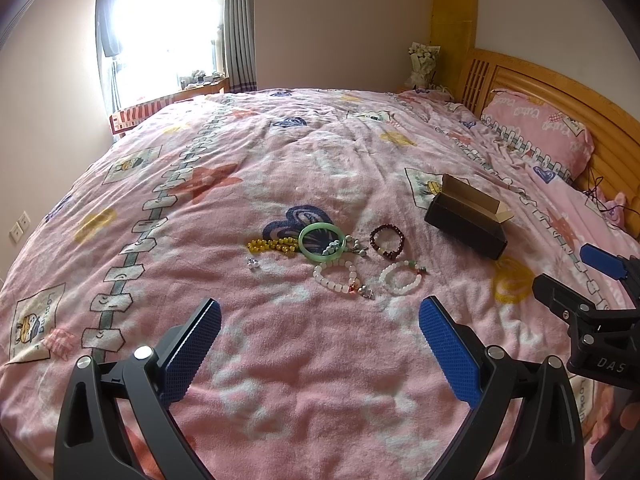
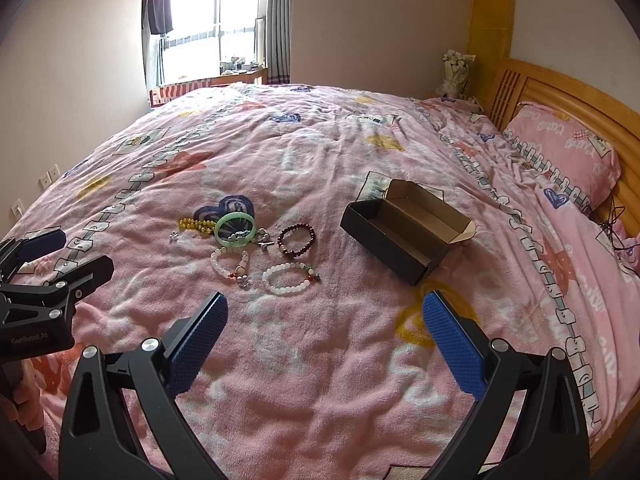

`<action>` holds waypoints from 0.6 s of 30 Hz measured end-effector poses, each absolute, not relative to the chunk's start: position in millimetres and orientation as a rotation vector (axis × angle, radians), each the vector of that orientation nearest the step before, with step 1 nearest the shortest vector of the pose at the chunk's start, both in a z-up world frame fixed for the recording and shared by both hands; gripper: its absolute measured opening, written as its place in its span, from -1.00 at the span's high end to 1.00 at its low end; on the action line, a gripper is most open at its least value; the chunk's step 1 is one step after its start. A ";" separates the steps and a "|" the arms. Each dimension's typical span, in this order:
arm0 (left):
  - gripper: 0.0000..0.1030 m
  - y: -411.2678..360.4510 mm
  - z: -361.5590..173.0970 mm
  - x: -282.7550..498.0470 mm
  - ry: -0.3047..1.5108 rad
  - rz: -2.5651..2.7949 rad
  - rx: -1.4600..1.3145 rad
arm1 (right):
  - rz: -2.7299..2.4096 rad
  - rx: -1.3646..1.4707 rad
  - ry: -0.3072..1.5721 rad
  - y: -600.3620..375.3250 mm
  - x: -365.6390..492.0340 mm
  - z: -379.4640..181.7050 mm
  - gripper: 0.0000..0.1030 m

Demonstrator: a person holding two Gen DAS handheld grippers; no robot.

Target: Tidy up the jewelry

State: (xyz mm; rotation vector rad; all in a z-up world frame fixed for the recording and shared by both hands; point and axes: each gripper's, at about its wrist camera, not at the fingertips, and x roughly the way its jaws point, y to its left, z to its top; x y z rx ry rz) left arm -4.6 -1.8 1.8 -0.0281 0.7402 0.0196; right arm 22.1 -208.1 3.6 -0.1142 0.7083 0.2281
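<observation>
Both my left gripper (image 1: pixel 320 344) and right gripper (image 2: pixel 324 340) gape empty; I should pinch the centre-frame white bracelet (image 2: pixel 287 278) by its rim, then carry it to the box (image 2: pixel 404 236).

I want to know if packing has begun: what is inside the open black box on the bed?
Nothing shows inside the black box: only its bare brown cardboard floor and walls. The near wall hides a strip of floor behind it. The bracelets, such as the green bangle, lie outside on the blanket.

Home bedroom. Big bed (image 2: pixel 320 360) with pink cartoon-print blanket, matching pillow (image 2: pixel 560 152), orange wooden headboard (image 2: pixel 568 88). Curtained window (image 2: pixel 208 20) with clothes hanging in it, wall sockets (image 2: pixel 48 176) at left.
</observation>
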 end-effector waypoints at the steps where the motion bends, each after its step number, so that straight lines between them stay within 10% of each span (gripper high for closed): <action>1: -0.88 -1.7 1.8 -4.7 0.741 0.020 -0.028 | 0.229 -0.115 0.709 -204.5 24.5 0.8 -0.85; 18: -0.88 9.3 -27.7 23.8 0.807 -0.004 -0.046 | 0.261 -0.084 0.777 -198.5 49.1 -25.7 -0.85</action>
